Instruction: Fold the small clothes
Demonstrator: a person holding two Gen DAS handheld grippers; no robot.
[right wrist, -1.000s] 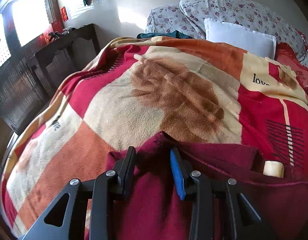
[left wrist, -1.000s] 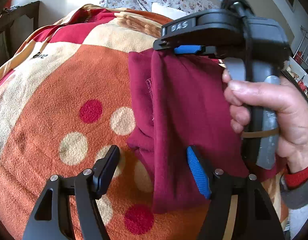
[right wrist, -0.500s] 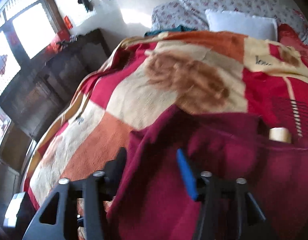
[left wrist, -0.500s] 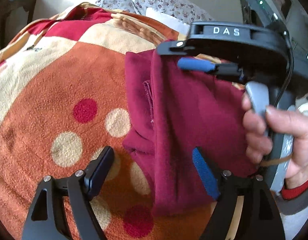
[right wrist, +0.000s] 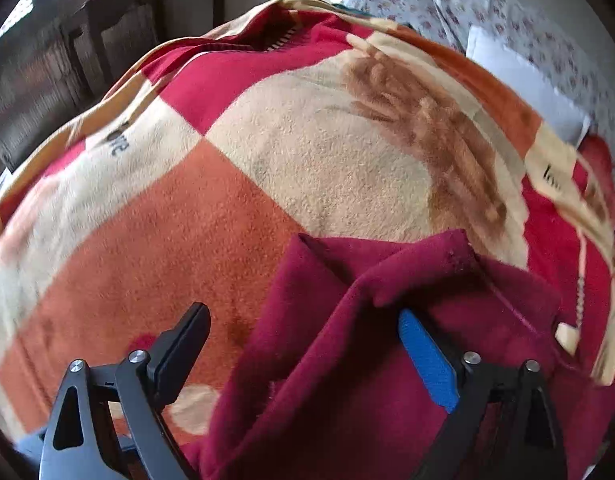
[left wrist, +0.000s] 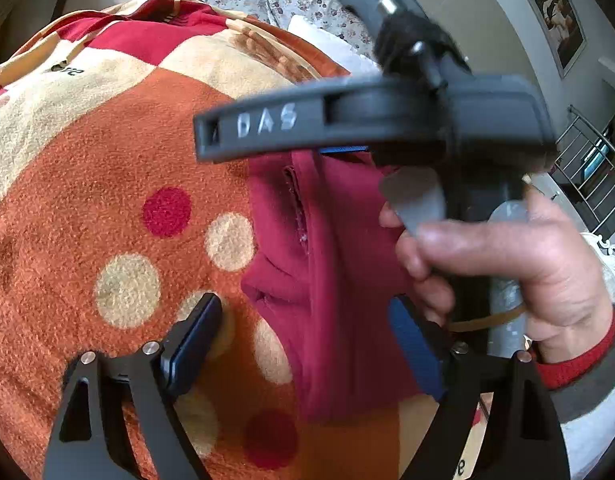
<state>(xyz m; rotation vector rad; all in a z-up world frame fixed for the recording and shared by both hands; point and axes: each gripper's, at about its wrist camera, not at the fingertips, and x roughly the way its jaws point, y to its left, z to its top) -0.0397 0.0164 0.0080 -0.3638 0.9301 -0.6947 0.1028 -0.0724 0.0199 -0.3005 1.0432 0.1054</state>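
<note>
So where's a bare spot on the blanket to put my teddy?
Left of the maroon garment, the spotted orange part of the blanket is bare. So is the cream patch beyond it. It's crowded around the right gripper and hand.

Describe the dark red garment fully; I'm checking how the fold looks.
The dark red fleece-like garment lies on the orange, cream and red patterned blanket, folded lengthwise into a narrow strip with a seam showing. Both the left gripper and right gripper stand open over it, gripping nothing.
</note>
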